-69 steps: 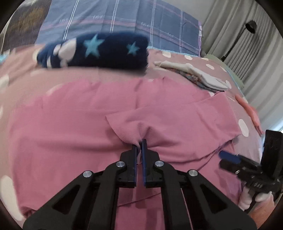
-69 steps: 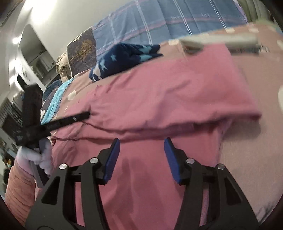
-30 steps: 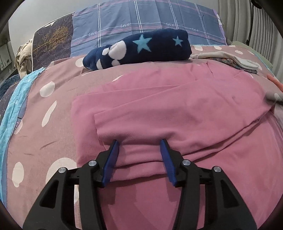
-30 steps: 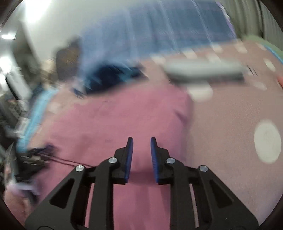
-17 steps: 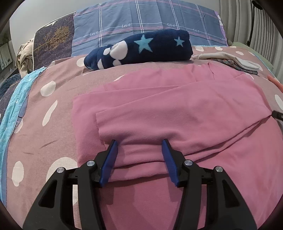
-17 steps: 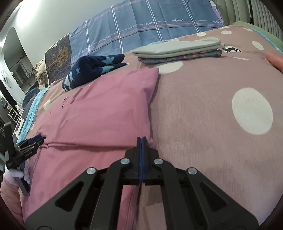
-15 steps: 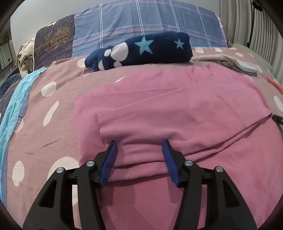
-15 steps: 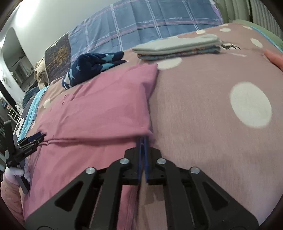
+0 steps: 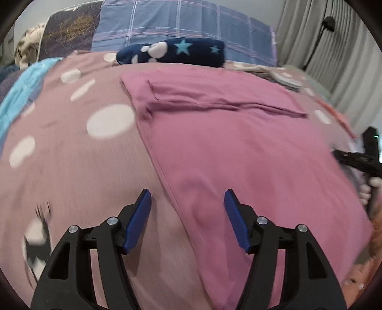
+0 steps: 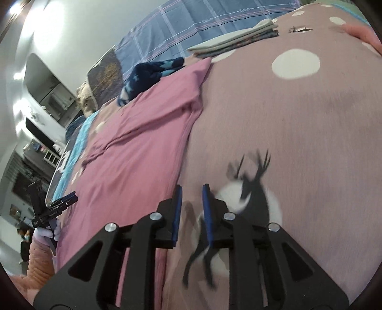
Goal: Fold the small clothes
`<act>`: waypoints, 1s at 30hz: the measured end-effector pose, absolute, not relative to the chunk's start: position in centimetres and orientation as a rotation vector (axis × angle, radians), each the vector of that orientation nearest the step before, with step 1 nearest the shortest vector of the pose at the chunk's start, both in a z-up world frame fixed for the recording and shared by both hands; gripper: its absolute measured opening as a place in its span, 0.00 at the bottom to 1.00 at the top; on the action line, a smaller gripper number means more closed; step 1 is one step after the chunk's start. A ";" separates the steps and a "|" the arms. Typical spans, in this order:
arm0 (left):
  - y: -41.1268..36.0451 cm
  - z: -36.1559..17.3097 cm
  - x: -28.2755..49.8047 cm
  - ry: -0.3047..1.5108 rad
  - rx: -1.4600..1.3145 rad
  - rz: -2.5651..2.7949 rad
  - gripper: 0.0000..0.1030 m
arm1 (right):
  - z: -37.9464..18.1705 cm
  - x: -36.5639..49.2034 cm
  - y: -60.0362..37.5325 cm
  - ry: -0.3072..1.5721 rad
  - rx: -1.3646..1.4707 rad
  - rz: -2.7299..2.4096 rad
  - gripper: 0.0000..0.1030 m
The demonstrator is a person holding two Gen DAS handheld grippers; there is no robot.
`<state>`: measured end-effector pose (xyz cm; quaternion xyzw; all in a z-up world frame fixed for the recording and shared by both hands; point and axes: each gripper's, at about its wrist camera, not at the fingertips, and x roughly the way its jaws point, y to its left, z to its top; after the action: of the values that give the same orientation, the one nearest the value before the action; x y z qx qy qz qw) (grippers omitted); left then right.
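A pink top (image 9: 238,147) lies flat on the dotted bedspread (image 9: 71,167), its sleeves folded across the far end. My left gripper (image 9: 187,219) hovers over the top's near left edge. Its jaws are opening wide, the cloth's edge runs under the gap, and the pads do not press it. In the right wrist view the pink top (image 10: 133,152) fills the left half. My right gripper (image 10: 192,212) sits just off its right edge. Those jaws are opening with a narrow gap, and only bedspread (image 10: 310,133) shows between them. Each gripper appears in the other's view: right gripper (image 9: 358,159), left gripper (image 10: 55,205).
A navy star blanket (image 9: 176,52) and plaid pillows (image 9: 191,21) lie at the bed's far end. A stack of folded clothes (image 10: 238,40) rests at the far right, with a coral garment (image 10: 360,33) beyond it. Curtains (image 9: 334,47) and a floor lamp (image 9: 328,22) stand at the right.
Both grippers drew back from the folded sleeves toward the top's near end. The right gripper let go of the cloth and parted slightly. The left gripper's jaws widened.
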<state>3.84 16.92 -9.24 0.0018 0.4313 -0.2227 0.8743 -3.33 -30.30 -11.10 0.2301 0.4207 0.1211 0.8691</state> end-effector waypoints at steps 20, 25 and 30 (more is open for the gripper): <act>18.0 -9.8 -12.8 0.882 -0.057 -0.572 0.62 | -10.7 -19.7 -27.7 0.904 0.517 0.372 0.35; 18.9 -10.0 -14.7 0.887 -0.090 -0.599 0.62 | -11.2 -20.8 -28.0 0.921 0.558 0.410 0.35; 19.6 -10.2 -13.7 0.899 -0.208 -0.635 0.62 | -11.3 -19.0 -27.6 0.933 0.597 0.446 0.37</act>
<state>-13.68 19.60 -10.24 -0.0988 0.4263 -0.3013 0.8472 -18.99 -27.60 -11.29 0.2810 0.4395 0.2098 0.8270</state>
